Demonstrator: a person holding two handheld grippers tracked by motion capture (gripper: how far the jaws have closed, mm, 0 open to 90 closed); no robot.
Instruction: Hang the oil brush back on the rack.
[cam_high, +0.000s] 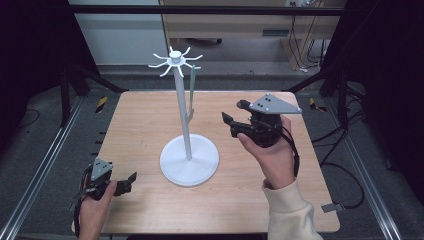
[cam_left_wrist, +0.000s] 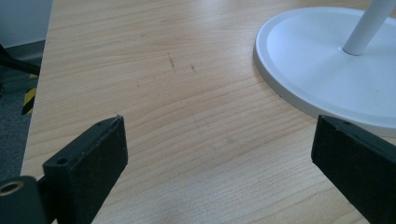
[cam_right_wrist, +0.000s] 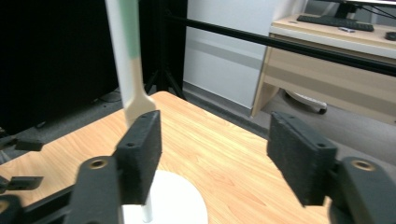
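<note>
Green-handled utensil hangs from white hook stand at frame centre, ungrasped; right gripper, jaws open, approaches it; left gripper rests open, lower left.

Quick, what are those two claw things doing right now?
Left gripper: open, holding nothing, low over the table.
Right gripper: open, holding nothing, near the hanging utensil.

Table under both grippers is showing light wood grain, matt, faintly scuffed. White hanging stand between them is looking smooth, painted, slightly glossy. Right gripper is presenting matt black jaws with rough foam-like pads. Left gripper jaws are appearing smooth black plastic.
</note>
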